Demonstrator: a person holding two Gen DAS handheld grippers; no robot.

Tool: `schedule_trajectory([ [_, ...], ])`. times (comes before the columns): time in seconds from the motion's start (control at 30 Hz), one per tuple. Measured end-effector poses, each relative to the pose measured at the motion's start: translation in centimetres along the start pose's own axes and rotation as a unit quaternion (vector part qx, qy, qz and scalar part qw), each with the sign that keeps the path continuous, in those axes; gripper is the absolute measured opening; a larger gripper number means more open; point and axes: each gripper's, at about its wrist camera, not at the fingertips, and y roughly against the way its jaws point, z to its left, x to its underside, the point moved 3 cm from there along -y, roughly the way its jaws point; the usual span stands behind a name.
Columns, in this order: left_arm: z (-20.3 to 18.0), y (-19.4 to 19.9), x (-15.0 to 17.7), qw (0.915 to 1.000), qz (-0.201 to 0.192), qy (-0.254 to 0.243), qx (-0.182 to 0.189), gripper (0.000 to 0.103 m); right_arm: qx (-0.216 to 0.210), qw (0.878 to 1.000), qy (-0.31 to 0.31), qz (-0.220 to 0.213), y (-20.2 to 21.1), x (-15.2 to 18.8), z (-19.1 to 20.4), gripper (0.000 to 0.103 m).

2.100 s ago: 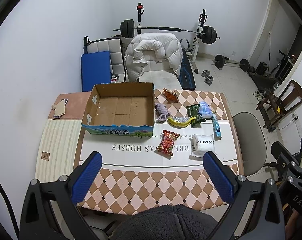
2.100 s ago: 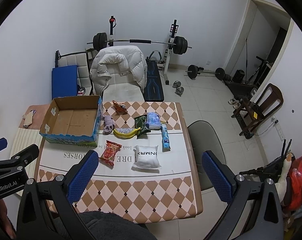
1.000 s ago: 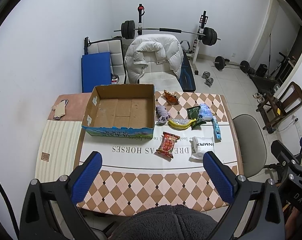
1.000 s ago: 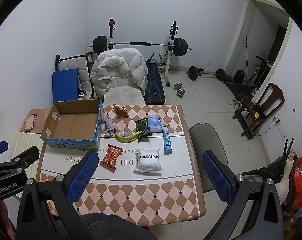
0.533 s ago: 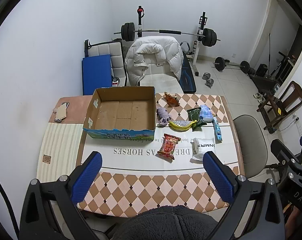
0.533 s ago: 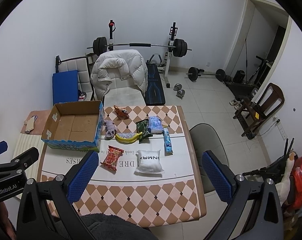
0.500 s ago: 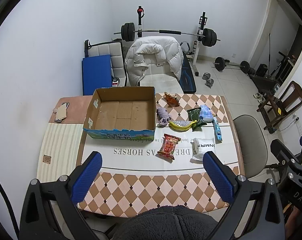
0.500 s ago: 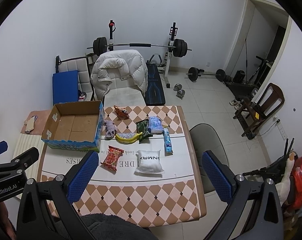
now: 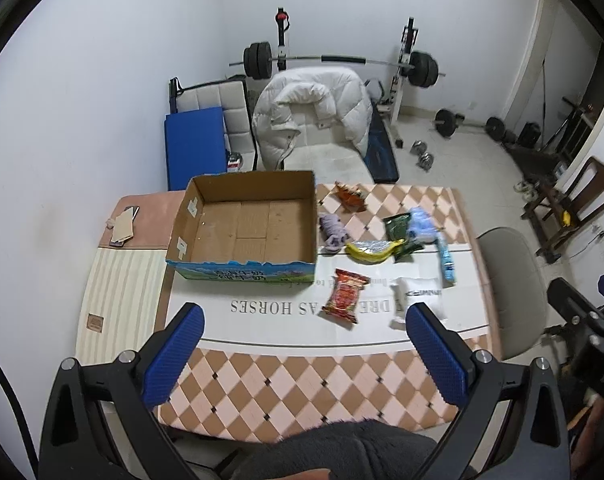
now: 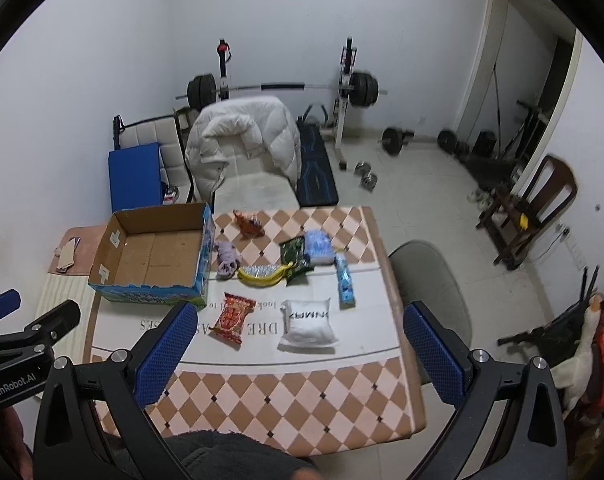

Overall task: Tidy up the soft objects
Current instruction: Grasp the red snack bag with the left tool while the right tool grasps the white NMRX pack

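An open, empty cardboard box (image 9: 245, 226) (image 10: 153, 256) stands on the table's left part. To its right lie soft items: a red snack packet (image 9: 345, 296) (image 10: 233, 318), a white pouch (image 9: 420, 300) (image 10: 308, 322), a yellow banana-shaped pack (image 9: 372, 250) (image 10: 263, 273), a purple plush (image 9: 333, 232) (image 10: 226, 258), an orange plush (image 9: 350, 196) (image 10: 249, 224), a green packet (image 9: 398, 230), a pale blue bag (image 9: 422, 222) and a blue tube (image 9: 446, 258). My left gripper (image 9: 304, 354) and right gripper (image 10: 297, 354) are both open and empty, high above the table's near edge.
The checkered table (image 9: 302, 380) has a white strip with lettering across it. A chair with a white down jacket (image 9: 314, 112) stands behind the table, a grey chair (image 9: 510, 276) at its right. A barbell rack (image 9: 342, 60) and weights fill the back of the room.
Both grippers have drifted slightly, so the table sits a little differently in each view. Nothing on the table has moved. Both grippers stay open.
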Motion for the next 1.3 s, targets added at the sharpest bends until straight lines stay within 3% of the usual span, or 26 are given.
schedule_trajectory([
  [0.1,0.1,-5.2,-0.6,0.9994,0.029,-0.012,-0.014,0.103,-0.022,0.999,-0.012,0.045,-6.3,-0.7,-0.5,0.103],
  [0.23,-1.2,-14.8,-0.1,0.9939,0.099,-0.047,-0.006,0.101,-0.019,0.991,-0.007,0.135,-18.4,0.4,-1.4,0.103],
  [0.33,-3.2,-22.1,0.5,0.9842,0.161,-0.075,0.006,0.09,-0.011,0.979,-0.002,0.203,-27.9,2.3,-2.2,0.103],
  [0.43,-5.5,-28.1,1.8,0.9739,0.206,-0.093,0.021,0.089,-0.002,0.966,-0.005,0.26,-37.2,4.8,-2.8,0.103],
  [0.53,-7.5,-33.4,2.8,0.9643,0.242,-0.107,0.019,0.089,0.003,0.955,-0.015,0.296,-43.5,6.5,-3.7,0.103],
  [0.67,-9.1,-38.6,4.3,0.9525,0.283,-0.11,0.017,0.089,0.003,0.948,-0.028,0.316,-47.5,7.9,-4.6,0.103],
  [0.77,-10.0,-41.0,5.4,0.9445,0.309,-0.11,0.021,0.089,0.002,0.944,-0.028,0.328,-49.4,8.5,-4.8,0.103],
  [0.9,-10.4,-42.8,6.2,0.9417,0.321,-0.099,0.017,0.087,0.001,0.939,-0.016,0.345,-52.5,9.2,-4.3,0.103],
  [1.0,-10.6,-43.6,7.0,0.9405,0.327,-0.091,0.005,0.053,-0.008,0.933,-0.023,0.359,-55.0,10.1,-3.7,0.103],
  [1.13,-10.5,-42.5,7.5,0.9462,0.314,-0.077,0.0,0.043,-0.022,0.921,-0.031,0.387,-58.4,11.9,-2.6,0.103],
  [1.17,-10.3,-41.9,7.7,0.9468,0.313,-0.074,0.001,0.043,-0.015,0.922,-0.032,0.386,-59.1,12.3,-2.4,0.09],
  [1.3,-9.2,-36.4,7.3,0.9559,0.288,-0.059,0.004,0.042,-0.026,0.929,-0.041,0.367,-59.1,12.7,-1.5,0.074],
])
